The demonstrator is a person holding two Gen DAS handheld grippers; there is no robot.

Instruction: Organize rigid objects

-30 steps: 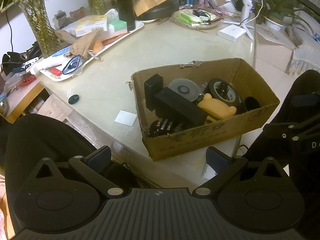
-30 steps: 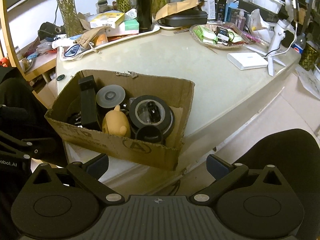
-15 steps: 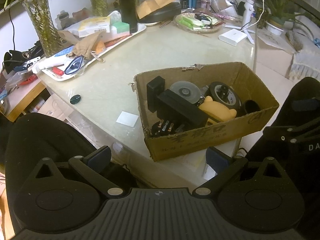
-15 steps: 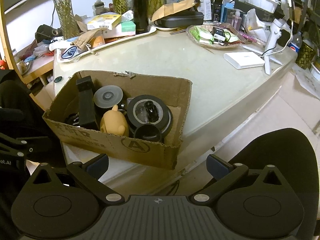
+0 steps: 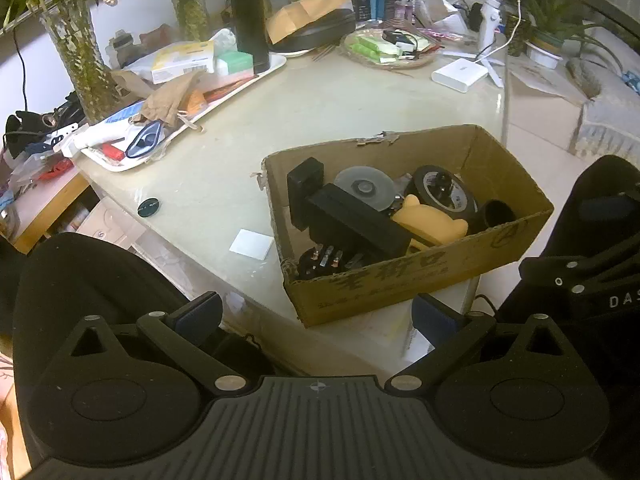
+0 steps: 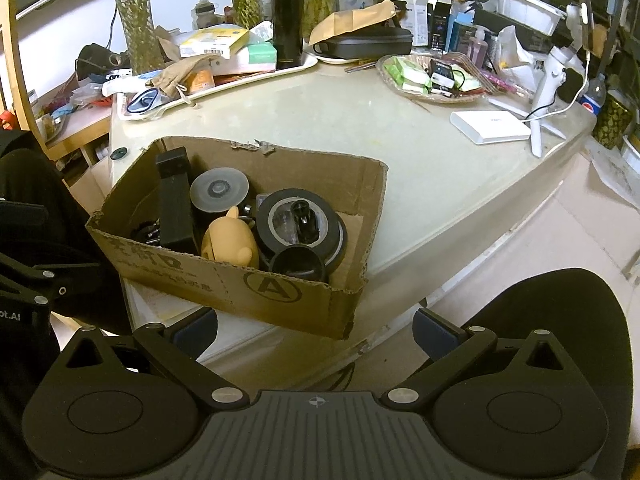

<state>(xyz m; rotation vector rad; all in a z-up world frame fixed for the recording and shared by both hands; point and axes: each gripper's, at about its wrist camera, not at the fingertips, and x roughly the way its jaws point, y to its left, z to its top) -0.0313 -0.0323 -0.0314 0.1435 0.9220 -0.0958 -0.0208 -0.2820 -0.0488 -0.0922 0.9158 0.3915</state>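
Observation:
A cardboard box (image 5: 400, 284) (image 6: 256, 292) sits at the near edge of a pale table (image 5: 320, 104) (image 6: 400, 168). Inside lie a long black block (image 5: 352, 226) (image 6: 174, 204), a yellow bear-shaped toy (image 5: 430, 220) (image 6: 230, 240), a black tape roll (image 5: 444, 192) (image 6: 298, 220), a grey disc (image 5: 362, 188) (image 6: 218, 190) and a black cup (image 5: 498, 214) (image 6: 296, 266). My left gripper (image 5: 316, 316) hangs open below the box's near wall, holding nothing. My right gripper (image 6: 316, 328) is open too, just short of the box front.
A white tray (image 5: 192, 120) (image 6: 248, 80) piled with clutter, a black flask (image 5: 250, 12) (image 6: 287, 12), glass vases with stems (image 5: 80, 52), a wicker plate of packets (image 6: 432, 76) and a white flat box (image 6: 490, 126) crowd the far side. A black cap (image 5: 149, 207) and a white square (image 5: 251, 244) lie left of the box.
Both grippers have drifted slightly, so the box and table sit a little differently in each view. Jaws stay open; nothing was picked up.

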